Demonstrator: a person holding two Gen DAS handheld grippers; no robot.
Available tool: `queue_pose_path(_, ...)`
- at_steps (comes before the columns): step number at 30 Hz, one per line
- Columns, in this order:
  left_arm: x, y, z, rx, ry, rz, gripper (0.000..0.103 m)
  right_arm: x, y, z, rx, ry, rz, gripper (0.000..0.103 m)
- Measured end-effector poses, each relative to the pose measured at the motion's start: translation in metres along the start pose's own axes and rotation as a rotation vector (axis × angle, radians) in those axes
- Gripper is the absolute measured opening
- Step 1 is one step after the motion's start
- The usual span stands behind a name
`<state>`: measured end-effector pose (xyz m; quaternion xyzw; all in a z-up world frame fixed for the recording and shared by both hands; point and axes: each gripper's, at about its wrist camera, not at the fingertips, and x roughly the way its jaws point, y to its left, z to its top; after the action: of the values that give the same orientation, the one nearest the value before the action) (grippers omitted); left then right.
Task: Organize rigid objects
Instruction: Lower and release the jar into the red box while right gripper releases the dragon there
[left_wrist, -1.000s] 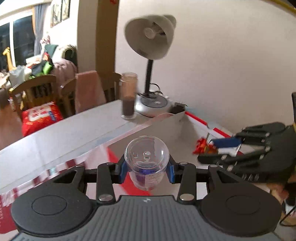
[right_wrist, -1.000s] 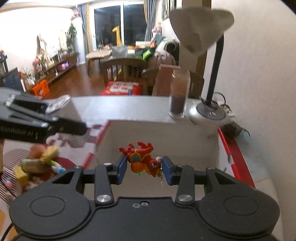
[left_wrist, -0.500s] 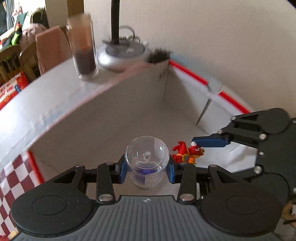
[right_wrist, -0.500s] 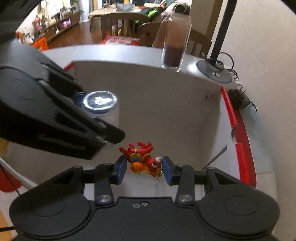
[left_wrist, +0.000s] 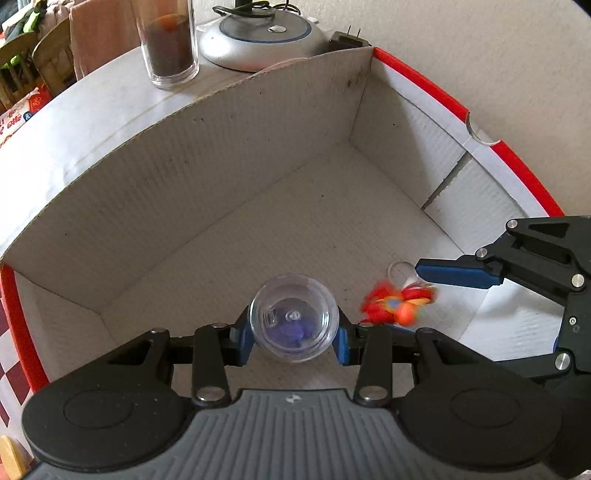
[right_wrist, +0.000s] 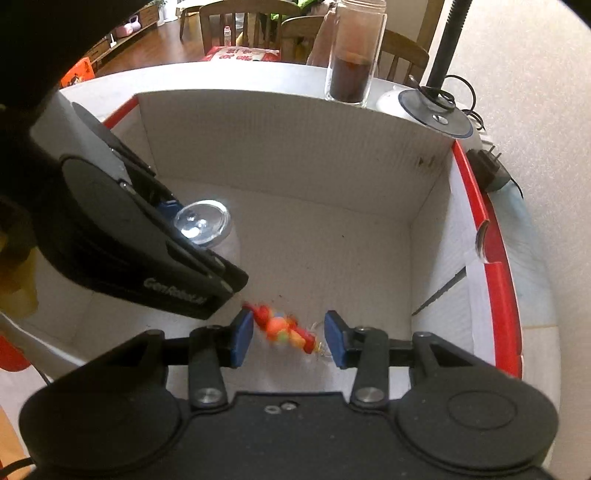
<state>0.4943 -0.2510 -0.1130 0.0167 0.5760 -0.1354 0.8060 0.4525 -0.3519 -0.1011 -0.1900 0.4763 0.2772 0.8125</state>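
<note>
Both hands have dropped into the box since a second ago. My left gripper clamps the clear capsule, purple bit inside. My right gripper is opening, and the red dragon toy sits blurred between its jaws, over the box floor. Beyond, a glass on the desk.

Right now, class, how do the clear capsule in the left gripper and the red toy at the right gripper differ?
The clear capsule is a smooth see-through ball with something purple inside; the red toy is an opaque, irregular red and orange figure. The capsule is sharp and clamped in the left gripper; the toy is blurred, loose between the opening fingers of the right gripper. Both are over the white cardboard box.
</note>
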Motion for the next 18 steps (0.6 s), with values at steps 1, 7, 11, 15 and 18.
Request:
queue_pose_path(1, -0.003, 0.000, 0.000, 0.001, -0.009, 0.005, 0.042, -0.001, 0.000, 0.000, 0.002, -0.002, 0.002, 0.045)
queue_pose_path(7, -0.026, 0.000, -0.005, 0.014, -0.067, -0.005, 0.057, -0.010, 0.003, -0.002, 0.010, -0.019, -0.002, 0.051)
queue_pose_path(11, -0.044, 0.000, -0.014, 0.013, -0.128, -0.011, 0.057, -0.018, 0.005, -0.003, 0.030, -0.037, -0.007, 0.053)
queue_pose_path(15, -0.067, 0.004, -0.024, -0.006, -0.186, -0.011, 0.057, -0.030, 0.008, -0.003, 0.043, -0.058, -0.009, 0.056)
queue_pose_path(18, -0.084, 0.008, -0.034, -0.021, -0.222, -0.006, 0.057, -0.041, 0.013, -0.004, 0.049, -0.077, -0.015, 0.061)
